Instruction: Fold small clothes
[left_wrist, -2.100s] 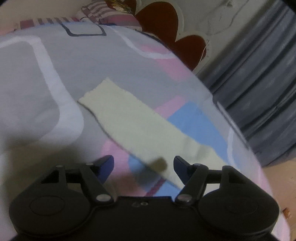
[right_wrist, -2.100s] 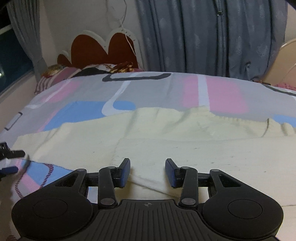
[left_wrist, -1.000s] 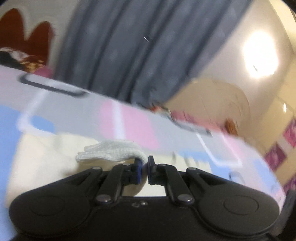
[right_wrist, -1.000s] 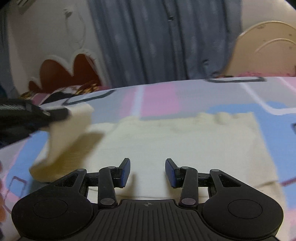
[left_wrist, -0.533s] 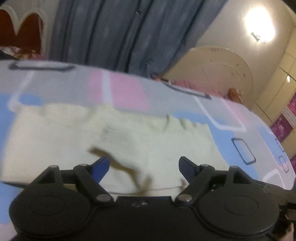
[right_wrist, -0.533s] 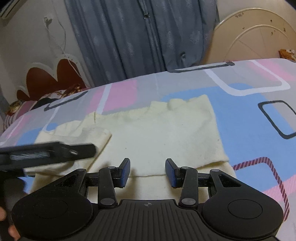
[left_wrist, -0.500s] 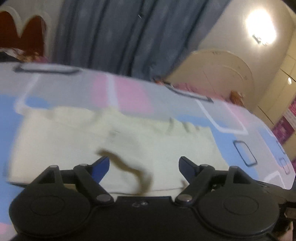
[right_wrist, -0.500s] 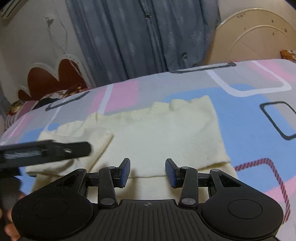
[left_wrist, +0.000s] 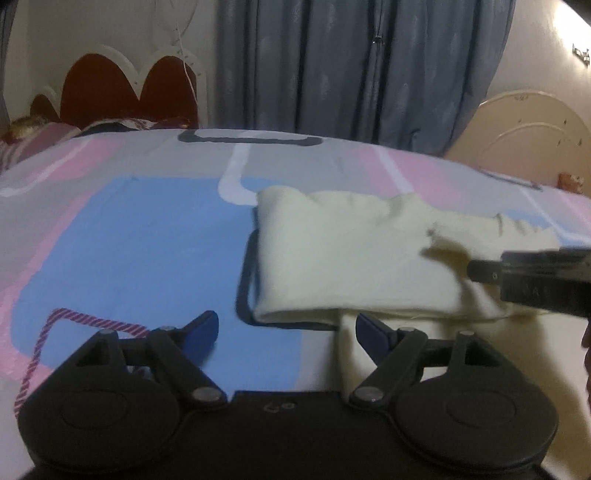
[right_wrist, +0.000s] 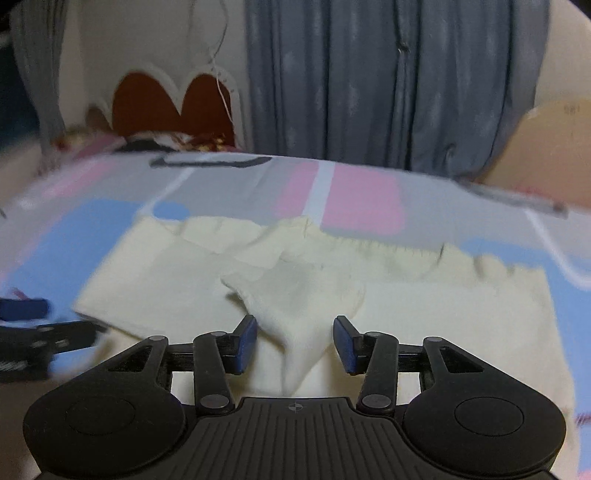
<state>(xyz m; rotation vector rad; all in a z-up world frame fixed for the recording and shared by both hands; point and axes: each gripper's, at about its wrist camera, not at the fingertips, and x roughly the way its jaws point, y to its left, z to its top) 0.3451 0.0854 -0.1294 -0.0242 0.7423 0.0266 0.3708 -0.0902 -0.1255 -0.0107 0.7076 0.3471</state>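
Note:
A cream knitted garment lies partly folded on the patterned bedspread. In the left wrist view my left gripper hovers at the garment's near left corner. Its jaws stand wide and are closing, with only the folded edge just ahead of them and nothing pressed. In the right wrist view a raised fold of the garment runs between the fingers of my right gripper. Those jaws are opening and the pads do not press the cloth. Each gripper shows in the other's view: the right gripper and the left gripper.
A red scalloped headboard with pillows stands at the bed's far left. Grey-blue curtains hang behind the bed. A cream rounded panel stands at the far right.
My left gripper was shut on a fold of the cloth, let it go and opened wide, then swung to the garment's left corner. My right gripper closed in on the garment's raised fold.

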